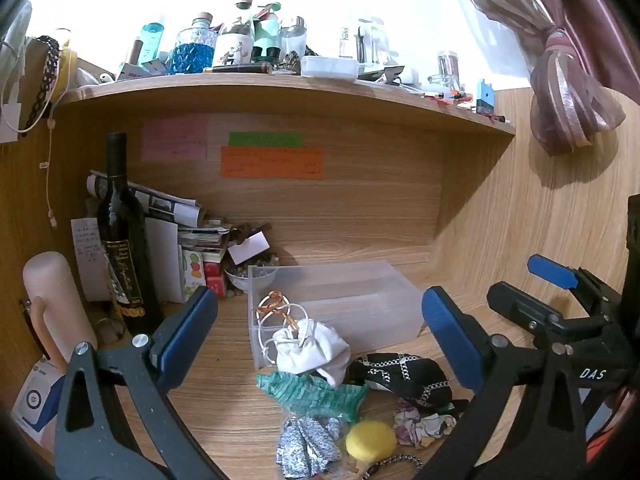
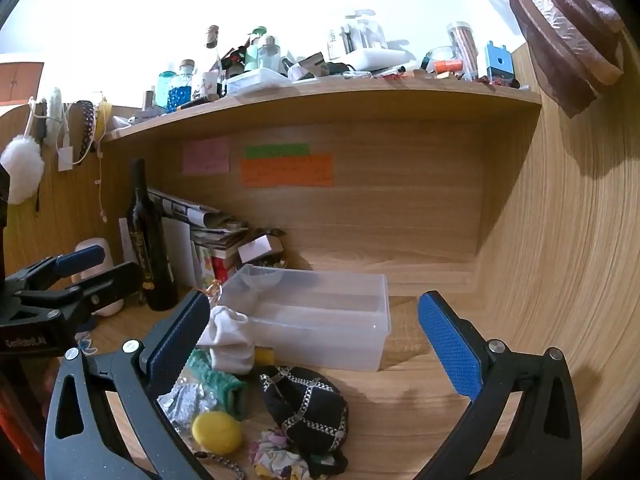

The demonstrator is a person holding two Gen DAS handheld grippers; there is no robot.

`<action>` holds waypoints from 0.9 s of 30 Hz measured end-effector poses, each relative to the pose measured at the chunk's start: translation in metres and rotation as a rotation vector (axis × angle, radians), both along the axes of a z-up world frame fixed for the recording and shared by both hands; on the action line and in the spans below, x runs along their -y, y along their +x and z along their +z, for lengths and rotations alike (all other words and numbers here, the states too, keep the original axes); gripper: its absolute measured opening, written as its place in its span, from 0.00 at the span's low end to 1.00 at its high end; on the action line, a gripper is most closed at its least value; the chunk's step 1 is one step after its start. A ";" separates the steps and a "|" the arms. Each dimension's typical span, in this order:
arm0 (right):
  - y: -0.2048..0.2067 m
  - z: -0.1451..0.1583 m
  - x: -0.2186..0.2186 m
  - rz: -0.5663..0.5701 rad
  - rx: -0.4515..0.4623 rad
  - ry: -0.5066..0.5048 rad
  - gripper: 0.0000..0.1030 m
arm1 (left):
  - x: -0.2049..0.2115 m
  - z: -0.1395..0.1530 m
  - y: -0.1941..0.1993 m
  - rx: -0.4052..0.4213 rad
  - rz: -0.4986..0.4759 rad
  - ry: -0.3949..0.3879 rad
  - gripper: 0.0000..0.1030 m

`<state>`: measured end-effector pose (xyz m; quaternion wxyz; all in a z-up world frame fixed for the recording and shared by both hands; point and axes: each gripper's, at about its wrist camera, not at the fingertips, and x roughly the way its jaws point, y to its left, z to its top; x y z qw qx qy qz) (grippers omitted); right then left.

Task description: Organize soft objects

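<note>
Both grippers hang over the wooden desk (image 1: 224, 408), tilted slightly downward, nothing between their fingers.

Left gripper (image 1: 320, 336): blue pads spread wide, empty. Right gripper (image 2: 316, 344): likewise spread wide, empty; in the left wrist view it shows at the right edge.

Clear plastic bin (image 1: 340, 300) sits on the desk ahead of both grippers, under the shelf (image 1: 280, 88). No soft items visible inside it.

Soft items lie in a loose pile on the desk just in front of the bin's near side:
- white cloth pouch (image 1: 310, 350) with cords, leaning against the bin's near left corner
- green crinkled scrunchie (image 1: 312, 394), just below the pouch
- black pouch with silver chain pattern (image 1: 400, 374), to the right of the green one
- silver shiny scrunchie (image 1: 306, 442), nearest the camera
- yellow round sponge (image 1: 370, 440), beside the silver piece
- floral scrunchie (image 1: 420, 426), beside the sponge, below the black pouch

Dark wine bottle (image 1: 122, 240) stands upright to the left of the bin, with stacked papers (image 1: 168, 208) behind it. Shelf above is crowded with bottles and jars.
</note>
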<state>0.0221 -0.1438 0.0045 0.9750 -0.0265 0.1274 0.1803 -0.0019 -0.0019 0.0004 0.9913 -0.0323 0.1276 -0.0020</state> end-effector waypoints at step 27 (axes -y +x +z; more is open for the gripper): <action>0.000 0.001 -0.001 0.008 -0.001 0.011 1.00 | -0.002 0.000 0.002 -0.001 -0.003 0.001 1.00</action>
